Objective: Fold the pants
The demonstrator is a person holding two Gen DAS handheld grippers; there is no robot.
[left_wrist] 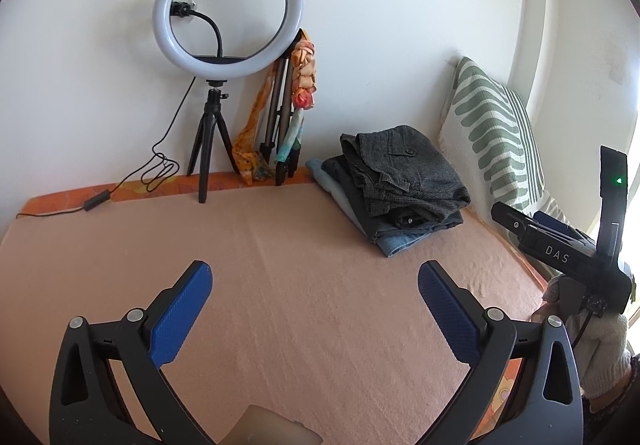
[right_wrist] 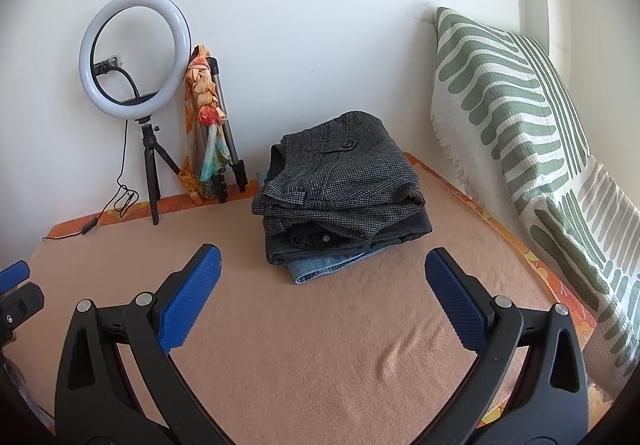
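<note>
On the far right part of the peach blanket, a stack of folded pants lies near the wall: grey tweed on top, dark denim beneath, light blue denim at the bottom. The left gripper hovers over bare blanket with its jaws wide apart and nothing between them. The right gripper points at the stack, jaws likewise spread and empty. A ring light on a small tripod stands at the wall, and a green-striped cushion leans to the right.
</note>
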